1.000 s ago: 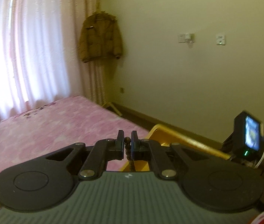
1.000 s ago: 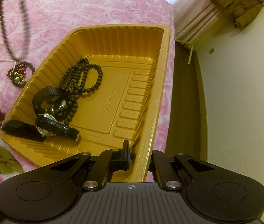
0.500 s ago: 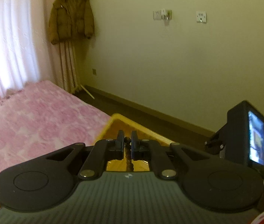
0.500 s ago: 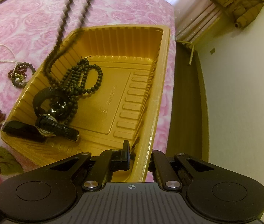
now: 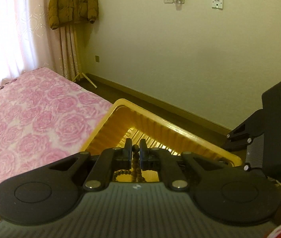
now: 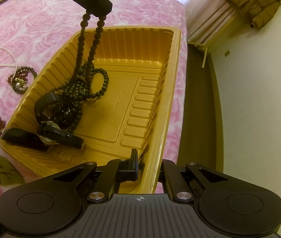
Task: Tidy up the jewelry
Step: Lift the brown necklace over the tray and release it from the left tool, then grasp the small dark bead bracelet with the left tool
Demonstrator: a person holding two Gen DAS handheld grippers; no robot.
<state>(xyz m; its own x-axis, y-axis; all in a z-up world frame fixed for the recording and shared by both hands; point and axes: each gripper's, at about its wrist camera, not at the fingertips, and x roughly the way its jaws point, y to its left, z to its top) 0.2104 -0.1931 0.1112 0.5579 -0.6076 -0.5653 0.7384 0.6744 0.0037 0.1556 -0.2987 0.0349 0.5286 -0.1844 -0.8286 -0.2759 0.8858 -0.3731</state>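
Over the gold tray, dark round beads dangle doubled.

left wrist view looks level-down past its fingers; right wrist view looks steeply down, close; both share the yellow tray.

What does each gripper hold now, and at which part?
The left gripper holds the brown bead necklace by the top of its loop, the rest hanging into the yellow tray. The right gripper grips the tray's near rim.
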